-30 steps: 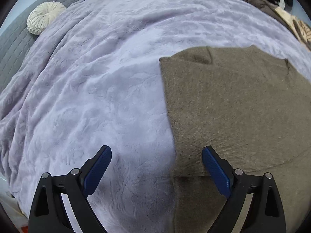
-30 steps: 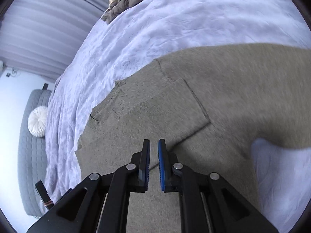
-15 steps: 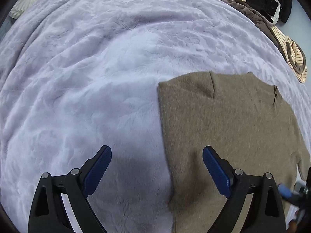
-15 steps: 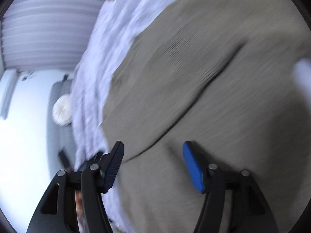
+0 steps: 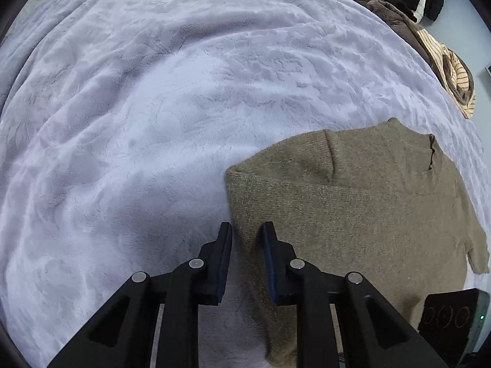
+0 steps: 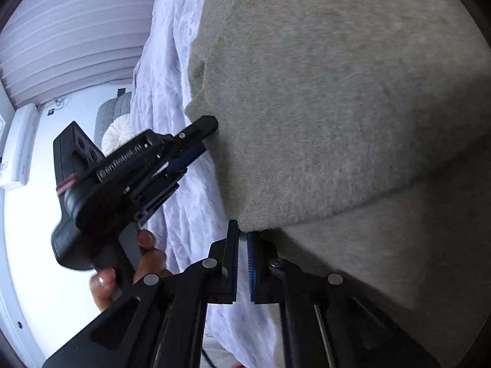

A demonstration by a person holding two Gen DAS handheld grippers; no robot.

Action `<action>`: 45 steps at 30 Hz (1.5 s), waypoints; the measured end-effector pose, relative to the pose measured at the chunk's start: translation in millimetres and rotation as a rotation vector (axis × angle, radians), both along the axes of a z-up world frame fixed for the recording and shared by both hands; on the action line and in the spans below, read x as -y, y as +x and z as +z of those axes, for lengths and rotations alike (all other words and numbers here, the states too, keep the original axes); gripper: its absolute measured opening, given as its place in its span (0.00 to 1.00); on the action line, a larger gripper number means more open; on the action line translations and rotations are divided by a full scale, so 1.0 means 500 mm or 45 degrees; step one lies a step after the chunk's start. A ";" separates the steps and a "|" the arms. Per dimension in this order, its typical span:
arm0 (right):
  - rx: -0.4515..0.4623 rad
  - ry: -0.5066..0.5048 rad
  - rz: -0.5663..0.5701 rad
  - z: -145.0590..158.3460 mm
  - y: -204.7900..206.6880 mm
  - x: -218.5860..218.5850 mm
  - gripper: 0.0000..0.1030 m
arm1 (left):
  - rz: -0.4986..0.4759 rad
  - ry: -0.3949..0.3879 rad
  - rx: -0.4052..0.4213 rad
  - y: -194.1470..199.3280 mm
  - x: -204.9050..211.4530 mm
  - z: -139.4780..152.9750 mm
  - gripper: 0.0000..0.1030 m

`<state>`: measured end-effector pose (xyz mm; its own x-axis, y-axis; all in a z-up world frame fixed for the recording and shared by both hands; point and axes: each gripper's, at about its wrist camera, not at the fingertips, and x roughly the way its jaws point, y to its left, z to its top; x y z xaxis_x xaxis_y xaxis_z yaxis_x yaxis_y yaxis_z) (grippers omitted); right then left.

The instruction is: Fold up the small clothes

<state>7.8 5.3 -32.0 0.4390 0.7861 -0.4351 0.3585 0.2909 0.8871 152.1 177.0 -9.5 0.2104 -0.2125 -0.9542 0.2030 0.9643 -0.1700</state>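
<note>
An olive-brown knit sweater [image 5: 362, 211] lies partly folded on a lavender blanket [image 5: 153, 116]. My left gripper [image 5: 247, 230] is shut on the sweater's left edge, which runs between its blue pads. In the right wrist view the sweater [image 6: 337, 92] fills the frame. My right gripper [image 6: 242, 233] is shut on the corner of its folded upper layer. The left gripper [image 6: 205, 136] also shows there, pinching the sweater's edge farther along, held by a hand.
A pile of brown, striped and black clothes [image 5: 429, 30] lies at the blanket's far right edge. The right gripper's body [image 5: 454, 316] shows at the lower right. A grey headboard with a round white cushion [image 6: 118, 132] stands beyond the bed.
Both grippers were open half a second ago. Both have come down onto the sweater's edge and closed on it; the right gripper swung round close to the fabric.
</note>
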 end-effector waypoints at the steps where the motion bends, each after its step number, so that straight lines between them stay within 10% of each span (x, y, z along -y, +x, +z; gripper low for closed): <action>1: 0.005 -0.018 0.015 -0.001 0.004 -0.006 0.05 | 0.011 0.000 -0.010 0.003 -0.009 -0.008 0.21; 22: -0.013 -0.364 0.223 0.112 -0.135 0.186 0.09 | 0.020 0.138 0.103 -0.195 0.090 0.090 0.23; 24: -0.026 -0.403 0.197 0.123 -0.157 0.222 0.09 | -0.013 0.129 0.093 -0.222 0.120 0.088 0.64; 25: -0.031 -0.420 0.179 0.127 -0.169 0.242 0.12 | -0.012 0.120 0.098 -0.237 0.131 0.089 1.00; 29: -0.050 -0.422 0.090 0.137 -0.202 0.316 0.58 | -0.067 0.143 0.105 -0.274 0.188 0.084 0.99; 45: -0.134 -0.631 -0.360 0.161 -0.359 0.657 0.58 | -0.290 0.167 -0.002 -0.335 0.399 0.052 0.99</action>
<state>-171.9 -323.3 48.6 0.5368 0.3356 -0.7741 0.5615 0.5427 0.6246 -15.5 -22.3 16.7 0.1697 -0.1284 -0.9771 0.4171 0.9076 -0.0468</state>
